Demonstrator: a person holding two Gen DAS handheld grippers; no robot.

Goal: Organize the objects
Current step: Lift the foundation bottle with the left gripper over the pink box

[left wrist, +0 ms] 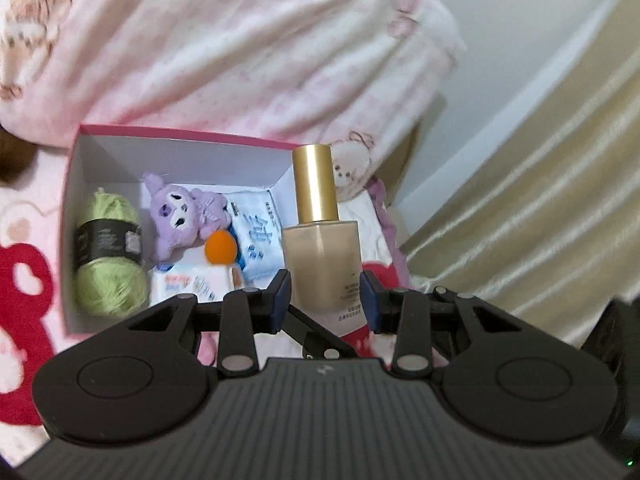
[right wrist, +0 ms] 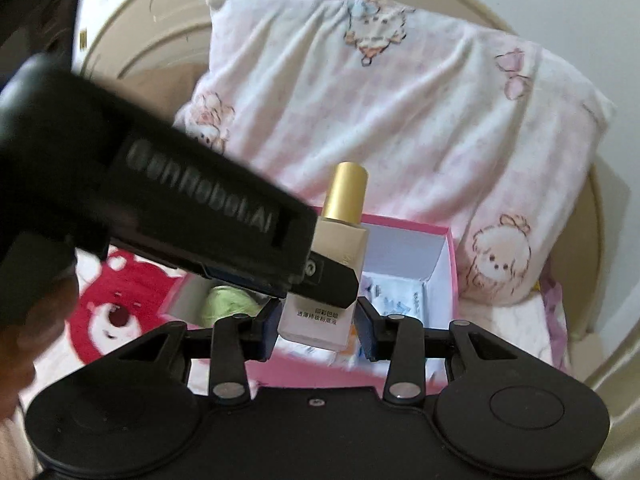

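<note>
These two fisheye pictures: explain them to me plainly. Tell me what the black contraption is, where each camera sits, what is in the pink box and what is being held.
No robot arm is here: a person holds a two-finger gripper in each hand, and each carries a wide-angle camera looking forward along its fingers.

The left wrist view shows the left gripper with its fingers against the sides of a foundation bottle with a gold cap, apparently holding it upright.

The right wrist view shows the right gripper open around the same bottle's base without clearly touching it; the big black shape crossing that picture is the left gripper's body.

Behind sits an open pink box on a bed, before a pillow. Inside are green yarn, a purple plush toy, an orange ball and some white packets.
</note>
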